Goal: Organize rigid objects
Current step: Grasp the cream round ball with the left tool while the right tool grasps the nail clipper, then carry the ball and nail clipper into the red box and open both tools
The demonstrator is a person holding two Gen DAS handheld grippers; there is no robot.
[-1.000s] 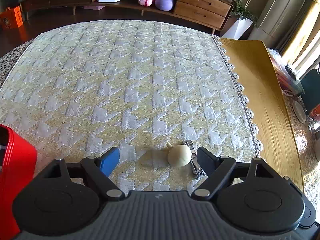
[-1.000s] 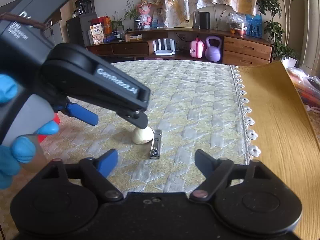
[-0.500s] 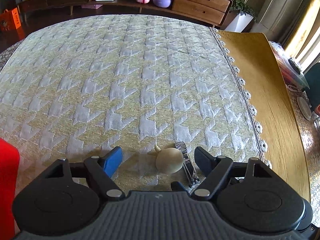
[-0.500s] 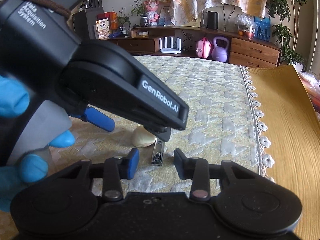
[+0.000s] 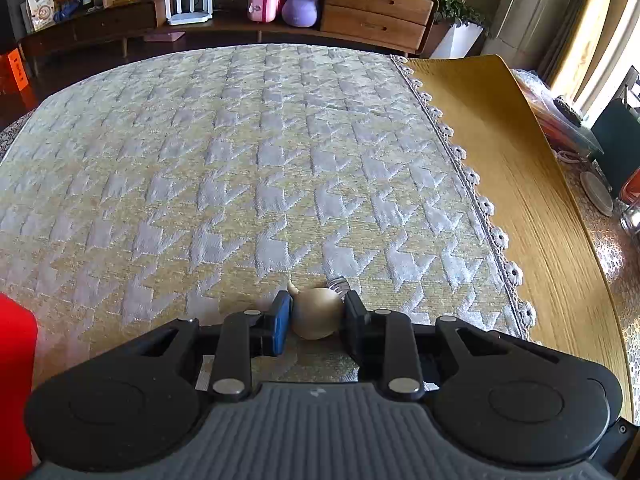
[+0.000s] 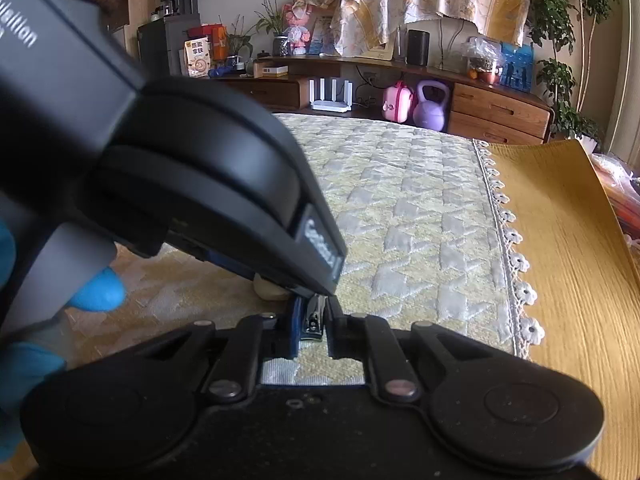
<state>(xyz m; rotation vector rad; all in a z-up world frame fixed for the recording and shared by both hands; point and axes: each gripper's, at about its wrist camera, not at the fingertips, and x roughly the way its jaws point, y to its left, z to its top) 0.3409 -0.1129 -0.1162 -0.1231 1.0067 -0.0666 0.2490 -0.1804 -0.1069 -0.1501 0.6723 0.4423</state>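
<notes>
A cream, round garlic-shaped object with a small stem lies on the patterned tablecloth. My left gripper is shut on it, both pads against its sides. A metal nail clipper lies just to its right; only its tip shows in the left wrist view. My right gripper is shut on the nail clipper. The left gripper's body fills the left of the right wrist view and hides most of the cream object.
A red container stands at the left edge. Bare wooden table lies right of the cloth's lace border. Clutter sits at the far right edge. A sideboard with a purple kettlebell stands behind the table.
Both grippers have closed: the left on the cream object, the right on the nail clipper. Both have moved in closer to the objects.
</notes>
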